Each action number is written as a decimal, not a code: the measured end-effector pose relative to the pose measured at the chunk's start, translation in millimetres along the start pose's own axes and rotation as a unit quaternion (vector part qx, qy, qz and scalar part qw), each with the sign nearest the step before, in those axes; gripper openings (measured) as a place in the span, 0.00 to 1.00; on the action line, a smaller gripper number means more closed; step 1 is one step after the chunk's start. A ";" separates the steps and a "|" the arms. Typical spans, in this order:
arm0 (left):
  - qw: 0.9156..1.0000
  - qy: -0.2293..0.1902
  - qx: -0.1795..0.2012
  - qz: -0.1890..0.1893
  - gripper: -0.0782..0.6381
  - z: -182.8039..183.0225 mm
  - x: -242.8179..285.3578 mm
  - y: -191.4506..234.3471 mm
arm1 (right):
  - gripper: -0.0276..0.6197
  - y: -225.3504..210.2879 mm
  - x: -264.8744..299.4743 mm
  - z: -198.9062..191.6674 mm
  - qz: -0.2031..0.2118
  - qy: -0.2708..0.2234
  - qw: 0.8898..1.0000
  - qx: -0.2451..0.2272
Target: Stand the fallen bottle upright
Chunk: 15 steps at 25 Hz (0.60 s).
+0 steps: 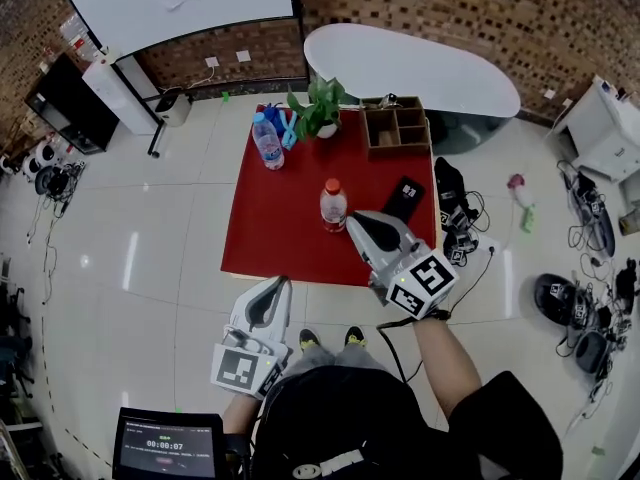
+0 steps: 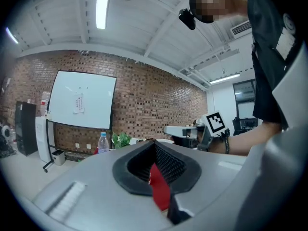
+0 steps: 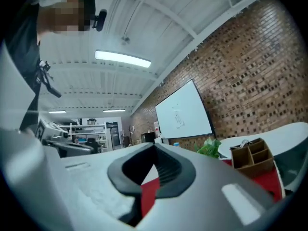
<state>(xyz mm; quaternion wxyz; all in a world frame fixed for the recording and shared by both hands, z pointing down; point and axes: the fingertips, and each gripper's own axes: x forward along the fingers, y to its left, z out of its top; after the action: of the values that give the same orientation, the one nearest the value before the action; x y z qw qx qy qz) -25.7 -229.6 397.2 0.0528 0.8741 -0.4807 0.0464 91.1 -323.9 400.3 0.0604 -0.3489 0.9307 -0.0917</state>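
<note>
Red table [image 1: 270,238]: two bottles, both upright. The orange-capped bottle [image 1: 333,206] is at its centre and the blue-capped bottle [image 1: 267,141] at its far-left corner. One plant [image 1: 318,108] and one wooden organiser [image 1: 396,126] sit along its far edge. Right gripper [image 1: 353,221]: jaws pressed together, empty, over its near side just beside the orange-capped bottle. Left gripper [image 1: 282,284]: likewise closed, off its near edge.

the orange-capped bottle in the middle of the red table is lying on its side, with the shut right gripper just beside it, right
Not quite. The orange-capped bottle is standing upright, not lying on its side, as the head view shows. The rest holds: it is in the middle of the red table, and the shut right gripper is just beside it.
</note>
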 end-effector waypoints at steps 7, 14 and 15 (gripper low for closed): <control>1.000 0.018 0.001 0.011 0.11 -12.3 1.2 -39.3 | 0.05 37.5 -60.8 -50.1 0.057 0.030 0.996 0.058; 0.999 0.005 -0.002 0.037 0.11 -16.1 -25.6 -62.2 | 0.05 83.0 -91.1 -54.1 0.103 0.026 0.993 0.060; 0.999 0.010 -0.004 0.035 0.11 -18.9 -25.9 -63.4 | 0.05 86.3 -94.0 -50.8 0.104 0.025 0.993 0.053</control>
<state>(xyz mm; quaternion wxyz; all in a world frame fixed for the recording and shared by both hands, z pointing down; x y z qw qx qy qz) 13.5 -171.7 409.4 0.0591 0.8559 -0.5107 0.0552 97.5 -191.5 436.1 0.0650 -0.2446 0.9568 -0.1430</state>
